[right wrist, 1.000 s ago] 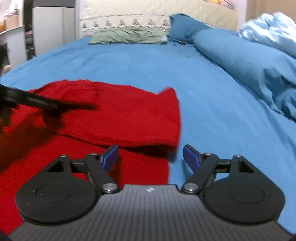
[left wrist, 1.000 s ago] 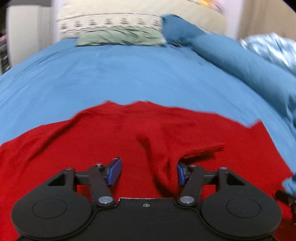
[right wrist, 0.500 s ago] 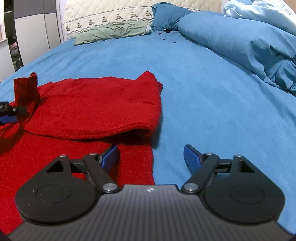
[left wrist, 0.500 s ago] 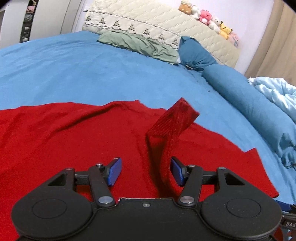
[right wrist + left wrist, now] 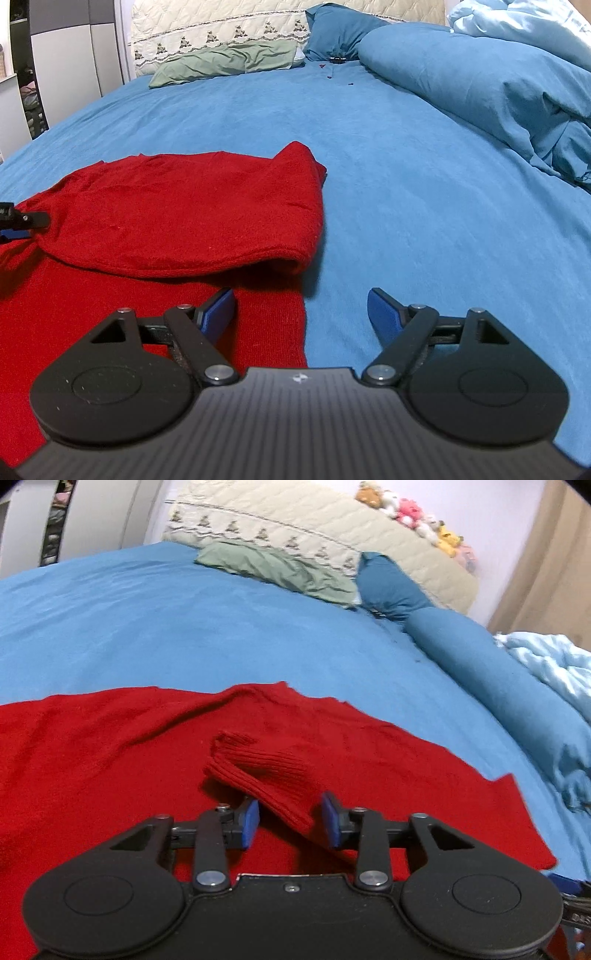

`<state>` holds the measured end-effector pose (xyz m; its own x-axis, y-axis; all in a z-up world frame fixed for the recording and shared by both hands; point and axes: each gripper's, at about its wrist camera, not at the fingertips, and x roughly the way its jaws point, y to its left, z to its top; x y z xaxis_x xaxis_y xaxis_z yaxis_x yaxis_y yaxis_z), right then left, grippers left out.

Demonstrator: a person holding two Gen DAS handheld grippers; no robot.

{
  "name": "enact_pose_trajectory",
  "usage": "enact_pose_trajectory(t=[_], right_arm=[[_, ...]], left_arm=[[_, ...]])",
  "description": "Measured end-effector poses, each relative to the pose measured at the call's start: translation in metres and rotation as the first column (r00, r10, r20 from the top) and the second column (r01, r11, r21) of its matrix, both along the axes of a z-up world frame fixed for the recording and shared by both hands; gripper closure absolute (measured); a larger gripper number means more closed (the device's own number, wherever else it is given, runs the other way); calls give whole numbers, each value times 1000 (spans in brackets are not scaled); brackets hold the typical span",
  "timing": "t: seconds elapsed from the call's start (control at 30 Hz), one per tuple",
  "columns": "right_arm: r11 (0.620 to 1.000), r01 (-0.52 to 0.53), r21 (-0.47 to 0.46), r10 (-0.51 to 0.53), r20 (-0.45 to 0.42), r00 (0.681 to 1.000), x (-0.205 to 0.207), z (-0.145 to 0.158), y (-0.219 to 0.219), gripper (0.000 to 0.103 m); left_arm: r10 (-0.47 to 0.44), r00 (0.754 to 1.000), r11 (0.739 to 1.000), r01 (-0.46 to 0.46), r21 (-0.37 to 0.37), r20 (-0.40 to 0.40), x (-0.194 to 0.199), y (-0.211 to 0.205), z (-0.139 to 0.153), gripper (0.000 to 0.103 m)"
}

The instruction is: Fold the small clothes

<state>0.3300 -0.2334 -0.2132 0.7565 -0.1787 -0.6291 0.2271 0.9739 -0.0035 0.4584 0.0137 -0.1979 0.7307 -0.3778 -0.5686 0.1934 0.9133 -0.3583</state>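
Observation:
A red knitted sweater (image 5: 110, 746) lies spread on the blue bed sheet (image 5: 184, 635). Its ribbed sleeve cuff (image 5: 266, 771) lies across the body, with the sleeve running back between the fingers of my left gripper (image 5: 290, 821). The jaws stand a little apart with a gap on each side of the cloth. In the right wrist view the sweater (image 5: 184, 214) shows a sleeve folded over the body. My right gripper (image 5: 301, 314) is open and empty, low over the sweater's right edge. The left gripper's tip (image 5: 22, 221) shows at the far left.
A rolled blue duvet (image 5: 480, 85) lies along the right side of the bed. A green pillow (image 5: 277, 568), a blue pillow (image 5: 391, 587) and a cream quilted headboard (image 5: 314, 528) stand at the far end. A wardrobe (image 5: 74, 55) is to the left.
The sleeve cuff that stood raised half a second ago now lies down on the sweater body. My left gripper's jaws have narrowed around the sleeve. The right gripper stays open and has barely moved.

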Motion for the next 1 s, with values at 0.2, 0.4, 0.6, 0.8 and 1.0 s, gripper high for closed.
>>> enact_pose_trajectory(t=[0.2, 0.4, 0.6, 0.8, 1.0], right_arm=[[1000, -17, -15, 17, 0, 1000, 1, -1, 4, 8], [995, -50, -83, 49, -6, 999, 11, -4, 10, 5], [985, -70, -155, 73, 13, 997, 30, -9, 15, 6], [977, -15, -215, 16, 2, 1000, 36, -2, 11, 8], [982, -18, -188, 12, -33, 999, 25, -5, -5, 8]], left_arm=[[15, 1000, 999, -14, -37, 22, 8, -4, 0, 61], [83, 986, 996, -77, -41, 146, -8, 8, 28, 99], [224, 938, 974, -223, -35, 263, -44, 48, 56, 99], [237, 943, 969, -246, 13, 235, -66, 68, 34, 99], [219, 970, 973, -225, 52, 103, -80, 71, 0, 96]])
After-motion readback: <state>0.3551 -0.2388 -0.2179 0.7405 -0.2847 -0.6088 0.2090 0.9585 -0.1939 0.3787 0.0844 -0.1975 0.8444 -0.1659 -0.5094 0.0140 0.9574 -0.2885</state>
